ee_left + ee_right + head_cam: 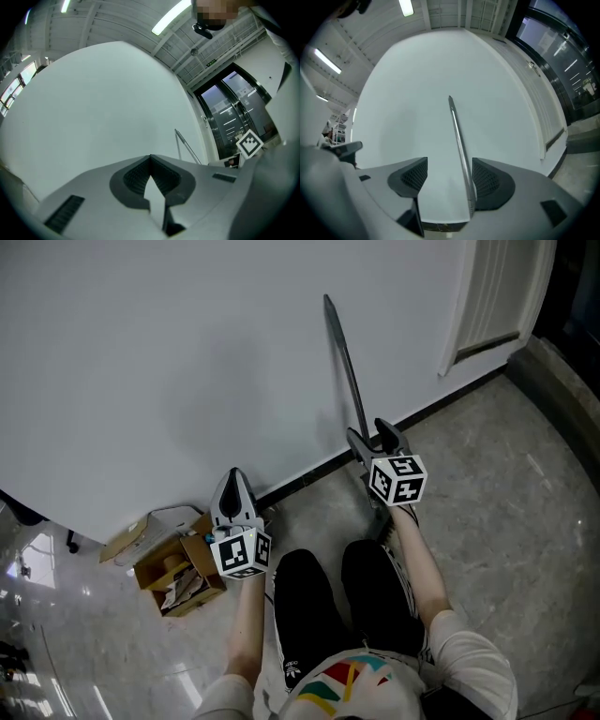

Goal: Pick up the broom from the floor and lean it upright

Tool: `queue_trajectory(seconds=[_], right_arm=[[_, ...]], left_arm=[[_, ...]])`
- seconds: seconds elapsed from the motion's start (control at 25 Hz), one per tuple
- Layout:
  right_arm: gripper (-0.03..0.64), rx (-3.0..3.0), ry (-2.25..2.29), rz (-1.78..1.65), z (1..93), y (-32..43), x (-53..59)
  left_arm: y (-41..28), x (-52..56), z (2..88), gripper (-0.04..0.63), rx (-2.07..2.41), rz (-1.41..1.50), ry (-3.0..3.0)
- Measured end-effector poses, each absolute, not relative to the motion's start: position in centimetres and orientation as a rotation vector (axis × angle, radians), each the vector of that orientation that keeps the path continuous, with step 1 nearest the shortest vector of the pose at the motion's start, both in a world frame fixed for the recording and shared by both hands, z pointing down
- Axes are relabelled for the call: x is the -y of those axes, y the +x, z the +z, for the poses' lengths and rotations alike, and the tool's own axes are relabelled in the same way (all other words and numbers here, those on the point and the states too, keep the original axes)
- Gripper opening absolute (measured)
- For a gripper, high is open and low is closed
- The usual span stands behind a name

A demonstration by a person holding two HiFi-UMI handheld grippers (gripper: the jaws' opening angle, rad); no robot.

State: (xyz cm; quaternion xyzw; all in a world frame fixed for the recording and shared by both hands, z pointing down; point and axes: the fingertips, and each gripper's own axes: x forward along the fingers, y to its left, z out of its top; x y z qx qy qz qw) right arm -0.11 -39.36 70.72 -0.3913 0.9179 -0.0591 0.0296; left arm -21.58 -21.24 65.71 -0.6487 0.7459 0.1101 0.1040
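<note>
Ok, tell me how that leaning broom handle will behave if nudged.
Probably stiff: the broom handle runs dead straight. Likely slippery: it looks like shiny metal. May slide sideways: only its tip seems to touch the smooth wall.

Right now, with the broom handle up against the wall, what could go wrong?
1. The broom handle stands between the open jaws of the right gripper, close to one side; a crooked pull back could knock it over.
2. It leans steeply on a smooth wall and the floor looks glossy, so it might slide sideways.
</note>
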Motion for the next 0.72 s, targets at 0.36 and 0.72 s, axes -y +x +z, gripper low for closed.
queue_trajectory(seconds=[0.36,0.72], right_arm=[[0.012,-3.025,-0.975,-0.07,73.3,-5.7,30.7],[0.012,-3.205,-0.839,-0.224,86.9,-7.7,30.9]], left_arm=[[-18.0,25.0,71.2,0.044,-2.167,0.202,-2.03],[-18.1,27.7,81.3,0.044,-2.139,0.131,-2.14]])
